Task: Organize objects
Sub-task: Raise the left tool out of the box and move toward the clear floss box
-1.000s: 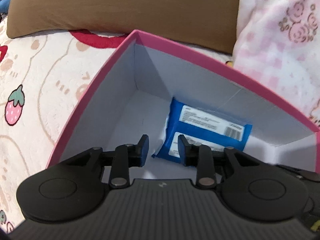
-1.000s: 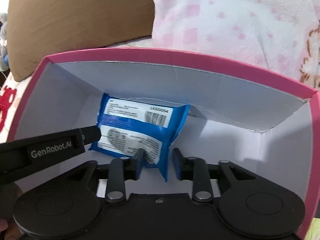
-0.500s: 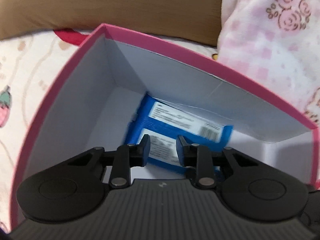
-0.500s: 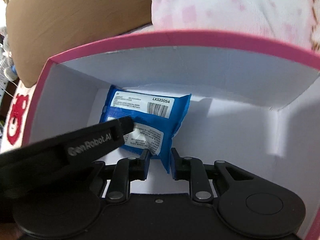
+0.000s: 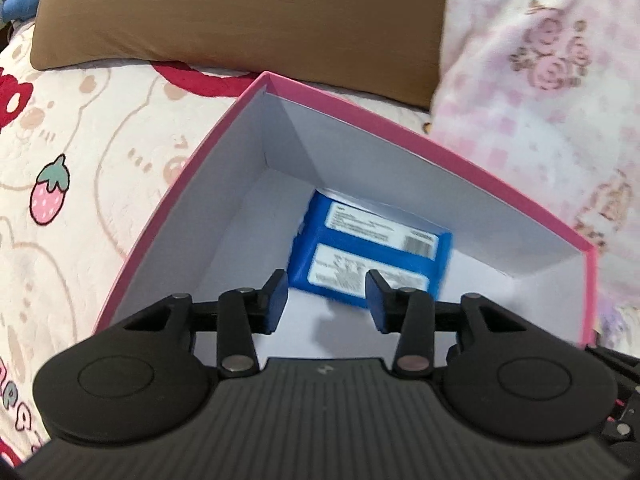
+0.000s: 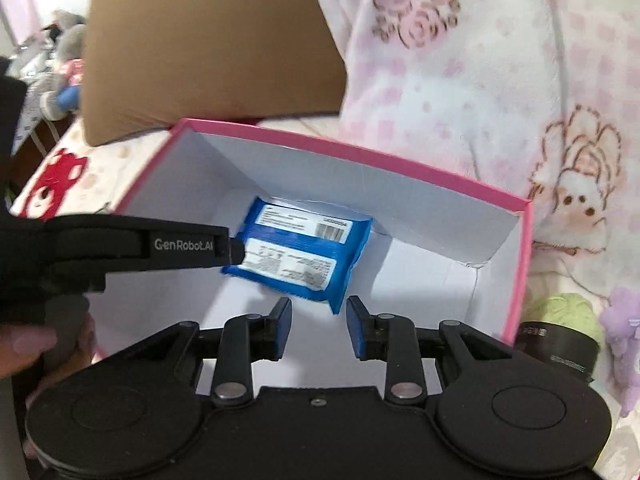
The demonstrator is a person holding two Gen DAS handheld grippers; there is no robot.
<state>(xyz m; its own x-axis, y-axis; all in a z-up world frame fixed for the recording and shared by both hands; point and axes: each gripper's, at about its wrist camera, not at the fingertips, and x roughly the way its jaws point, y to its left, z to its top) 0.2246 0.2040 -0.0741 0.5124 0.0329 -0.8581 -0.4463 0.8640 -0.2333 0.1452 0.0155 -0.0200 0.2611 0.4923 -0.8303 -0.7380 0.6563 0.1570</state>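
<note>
A blue packet (image 5: 370,256) is seen lying in the pink box (image 5: 400,148) at twelve o'clock of both tongs, left tongs (image 5: 327,300) and right tongs (image 6: 319,330), just opened narrowly, empty. Only the right view shows a green ball (image 6: 568,312) at three o'clock.

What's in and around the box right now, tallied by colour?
Pink: 1, the box
Blue: 1, the packet lying inside the box
Brown: 1, the pillow behind the box
Black: 1, the cylinder right of the box
Total: 4
</note>
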